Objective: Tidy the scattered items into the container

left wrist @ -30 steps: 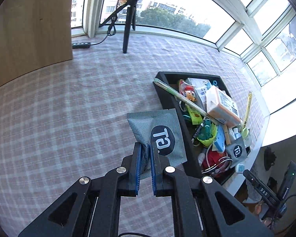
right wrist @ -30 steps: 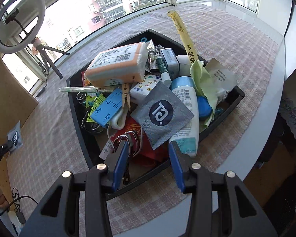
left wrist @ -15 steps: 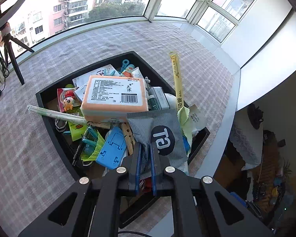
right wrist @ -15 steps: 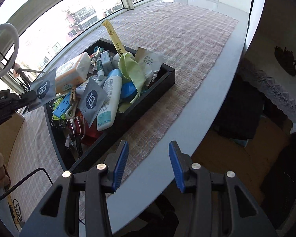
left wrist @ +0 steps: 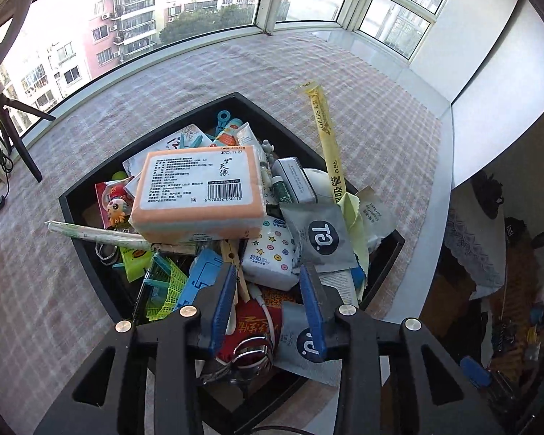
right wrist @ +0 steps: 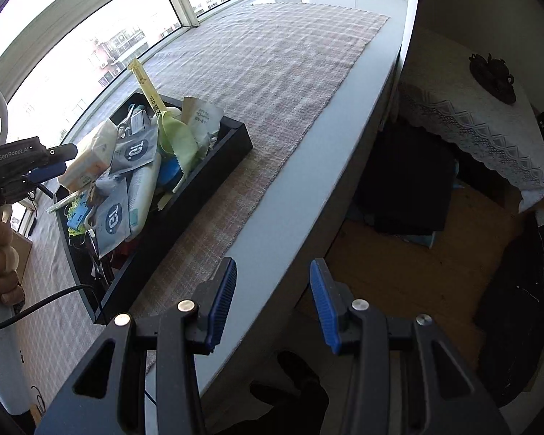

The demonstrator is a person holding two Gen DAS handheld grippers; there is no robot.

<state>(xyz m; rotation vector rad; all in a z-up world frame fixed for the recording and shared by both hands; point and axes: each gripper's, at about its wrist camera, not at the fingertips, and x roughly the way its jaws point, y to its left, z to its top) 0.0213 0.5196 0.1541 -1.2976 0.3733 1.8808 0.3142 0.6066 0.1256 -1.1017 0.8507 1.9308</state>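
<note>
The black tray [left wrist: 90,259] is piled with several items: an orange tissue pack [left wrist: 199,192], a yellow straw sleeve [left wrist: 326,145], a blue clip [left wrist: 203,275]. A grey sachet [left wrist: 326,233] lies on top of the pile, free of my fingers. A second grey sachet [left wrist: 301,340] lies at the near end. My left gripper [left wrist: 268,290] is open and empty just above the tray. My right gripper [right wrist: 272,290] is open and empty, past the table edge. The tray [right wrist: 214,166], the upper sachet [right wrist: 134,150] and the left gripper [right wrist: 54,163] show in the right wrist view.
A checked cloth [left wrist: 235,65] covers the white table [right wrist: 308,195]. A tripod [left wrist: 14,134] stands at the far left by the window. Beyond the table edge are a lace-covered stand [right wrist: 478,119] and a wooden floor [right wrist: 435,272].
My left gripper opened and let the grey sachet drop onto the pile in the tray. My right gripper swung further back from the tray, out over the table edge.
</note>
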